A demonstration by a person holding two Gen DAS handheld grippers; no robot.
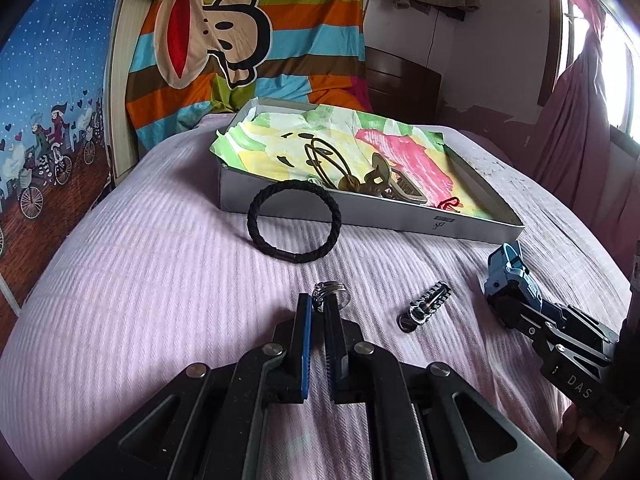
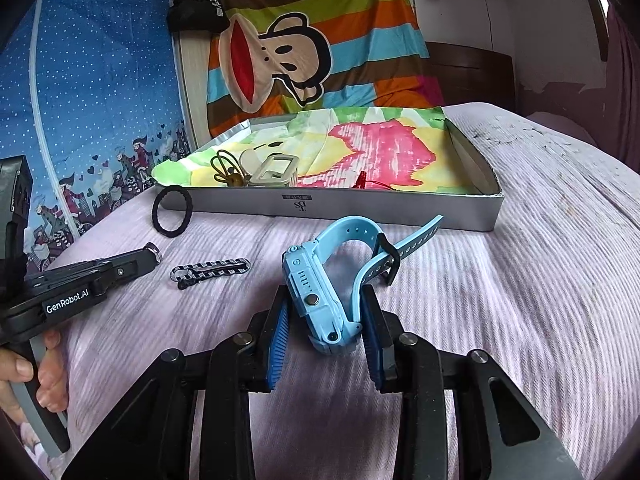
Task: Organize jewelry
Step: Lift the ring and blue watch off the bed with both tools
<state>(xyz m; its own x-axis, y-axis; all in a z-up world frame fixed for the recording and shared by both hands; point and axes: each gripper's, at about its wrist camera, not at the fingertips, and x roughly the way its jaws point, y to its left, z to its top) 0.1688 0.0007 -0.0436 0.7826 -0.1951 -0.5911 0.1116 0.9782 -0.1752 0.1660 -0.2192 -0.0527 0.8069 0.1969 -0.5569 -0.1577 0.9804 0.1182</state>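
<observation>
My left gripper [image 1: 319, 302] rests low on the pink bedspread, shut on a small silver ring [image 1: 330, 287] at its fingertips. My right gripper [image 2: 326, 300] is shut on a light-blue wristwatch [image 2: 310, 292], its strap arching forward. In the left wrist view the watch [image 1: 509, 268] shows at the right. A black braided bracelet [image 1: 294, 222] leans on the front wall of a grey shallow box [image 1: 360, 214]. A black-and-silver chain bracelet [image 1: 426, 307] lies on the bed between the two grippers. The box is lined with coloured paper and holds gold hoops [image 1: 325, 160], a grey buckle [image 2: 276, 168] and a red string [image 2: 362, 180].
A striped cartoon-monkey blanket [image 1: 240, 40] hangs behind the box. A blue illustrated panel [image 1: 48, 100] stands to the left, with a black bag [image 2: 196, 12] hung on it. A hand [image 2: 28, 376] holds the left gripper's handle. Pink curtains [image 1: 580, 92] hang at the right.
</observation>
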